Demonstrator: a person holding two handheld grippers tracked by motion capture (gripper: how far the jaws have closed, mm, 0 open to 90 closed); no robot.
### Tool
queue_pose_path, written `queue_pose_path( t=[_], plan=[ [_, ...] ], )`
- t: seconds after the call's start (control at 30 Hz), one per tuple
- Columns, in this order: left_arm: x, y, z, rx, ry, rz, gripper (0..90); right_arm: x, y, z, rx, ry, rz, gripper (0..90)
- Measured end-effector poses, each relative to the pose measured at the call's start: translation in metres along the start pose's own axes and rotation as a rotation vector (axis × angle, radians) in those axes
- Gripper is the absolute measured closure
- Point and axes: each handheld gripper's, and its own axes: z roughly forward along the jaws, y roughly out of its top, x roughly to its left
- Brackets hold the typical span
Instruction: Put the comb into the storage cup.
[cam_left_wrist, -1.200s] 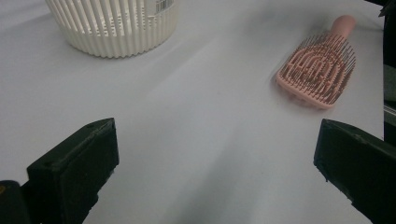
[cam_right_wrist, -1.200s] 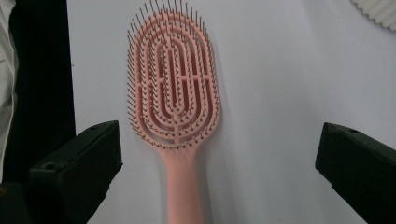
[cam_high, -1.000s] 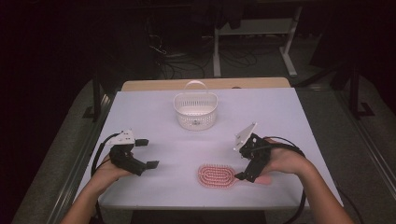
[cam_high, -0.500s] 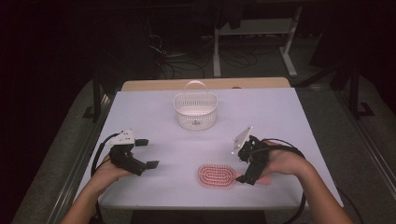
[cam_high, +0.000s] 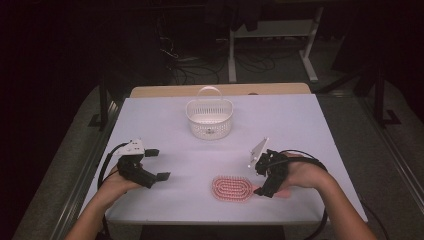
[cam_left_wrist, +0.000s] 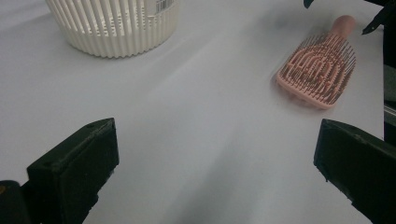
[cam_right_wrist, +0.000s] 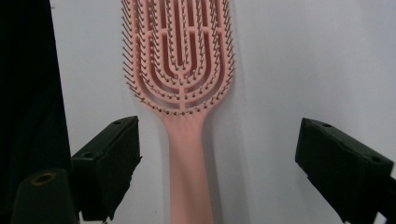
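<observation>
The pink hairbrush (cam_high: 232, 188) is lying bristles-up on the bench (cam_high: 300, 125), its handle sitting between the right claw's (cam_right_wrist: 217, 154) wide-open jaws, untouched. The left claw (cam_high: 156, 164) is gaping open well apart.

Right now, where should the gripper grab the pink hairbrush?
By its handle. The hairbrush lies flat, bristles up, its thin smooth handle already between the right gripper's open jaws. Come straight down and pinch its sides; the wide bristly head is probably harder to grip.
</observation>
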Motion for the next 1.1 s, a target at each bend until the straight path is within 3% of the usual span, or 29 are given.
queue_pose_path(
  t=[1.1],
  plan=[
    [-0.001, 0.000, 0.001, -0.002, -0.005, -0.002, 0.0, 0.007, 0.001, 0.014, 0.119, 0.029, -0.031, 46.1]
  ],
)
